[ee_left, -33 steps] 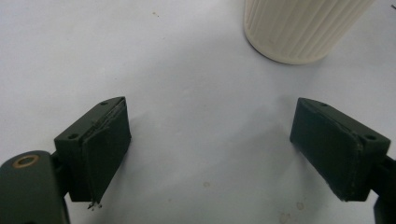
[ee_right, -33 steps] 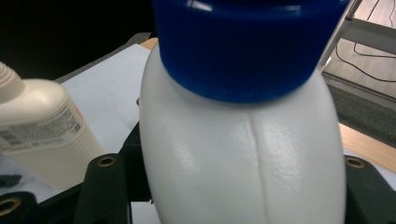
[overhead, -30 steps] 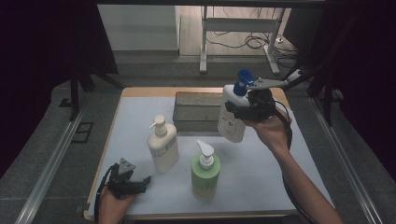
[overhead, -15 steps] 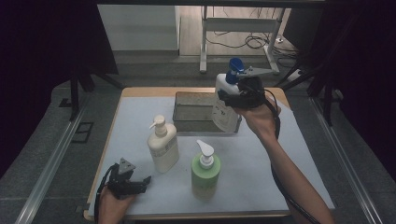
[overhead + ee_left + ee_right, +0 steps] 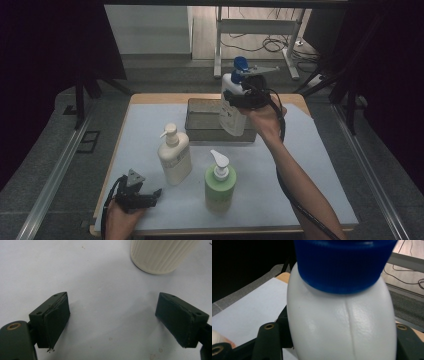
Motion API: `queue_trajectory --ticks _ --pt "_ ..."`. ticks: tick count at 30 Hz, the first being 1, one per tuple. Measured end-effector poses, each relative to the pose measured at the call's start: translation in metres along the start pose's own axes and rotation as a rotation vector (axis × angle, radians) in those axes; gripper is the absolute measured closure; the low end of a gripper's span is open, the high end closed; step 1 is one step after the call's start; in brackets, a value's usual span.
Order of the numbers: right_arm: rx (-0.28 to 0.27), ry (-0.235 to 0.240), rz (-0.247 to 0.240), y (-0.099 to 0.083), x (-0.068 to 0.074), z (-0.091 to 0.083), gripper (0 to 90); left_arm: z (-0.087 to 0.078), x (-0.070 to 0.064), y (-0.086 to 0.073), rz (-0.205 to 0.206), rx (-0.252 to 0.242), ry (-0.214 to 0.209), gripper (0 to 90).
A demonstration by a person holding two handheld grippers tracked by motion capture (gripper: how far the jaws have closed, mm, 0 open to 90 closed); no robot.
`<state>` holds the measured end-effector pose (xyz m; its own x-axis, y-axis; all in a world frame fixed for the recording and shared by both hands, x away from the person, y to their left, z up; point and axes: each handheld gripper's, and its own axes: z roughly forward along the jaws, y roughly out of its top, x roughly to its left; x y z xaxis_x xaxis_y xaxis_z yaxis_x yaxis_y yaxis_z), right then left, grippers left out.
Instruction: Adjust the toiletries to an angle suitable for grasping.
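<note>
Between the right jaws, the white plastic bottle with blue cap [image 5: 340, 315] hides both pads; its base is cut off below.

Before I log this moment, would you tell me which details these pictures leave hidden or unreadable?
- White bottle label: too small to read in the high view.
- Its lower body: cut off by the bottom edge in the right gripper view, where the jaws sit behind its sides.
- Grey tray interior: partly covered by the bottle and right gripper.
- Cream bottle: top cut off in the left gripper view.
- Left gripper: jaws too small in the high view.
</note>
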<state>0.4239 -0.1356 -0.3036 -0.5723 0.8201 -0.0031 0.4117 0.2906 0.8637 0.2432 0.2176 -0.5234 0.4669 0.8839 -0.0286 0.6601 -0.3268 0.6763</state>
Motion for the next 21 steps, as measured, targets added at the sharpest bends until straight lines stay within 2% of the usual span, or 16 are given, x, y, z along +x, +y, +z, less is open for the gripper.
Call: queue_trajectory --ticks 6,17,21 --pt "-0.013 -0.010 0.025 0.003 0.003 0.011 40.3 0.000 0.000 0.000 0.000 0.000 0.000 12.2" --pt "-0.015 -0.039 0.032 0.010 0.007 0.033 40.3 0.000 0.000 0.000 -0.001 -0.001 0.000 12.2" --pt "-0.016 -0.044 0.020 0.013 0.009 0.042 40.3 0.000 0.000 0.000 0.000 0.000 0.000 12.2"
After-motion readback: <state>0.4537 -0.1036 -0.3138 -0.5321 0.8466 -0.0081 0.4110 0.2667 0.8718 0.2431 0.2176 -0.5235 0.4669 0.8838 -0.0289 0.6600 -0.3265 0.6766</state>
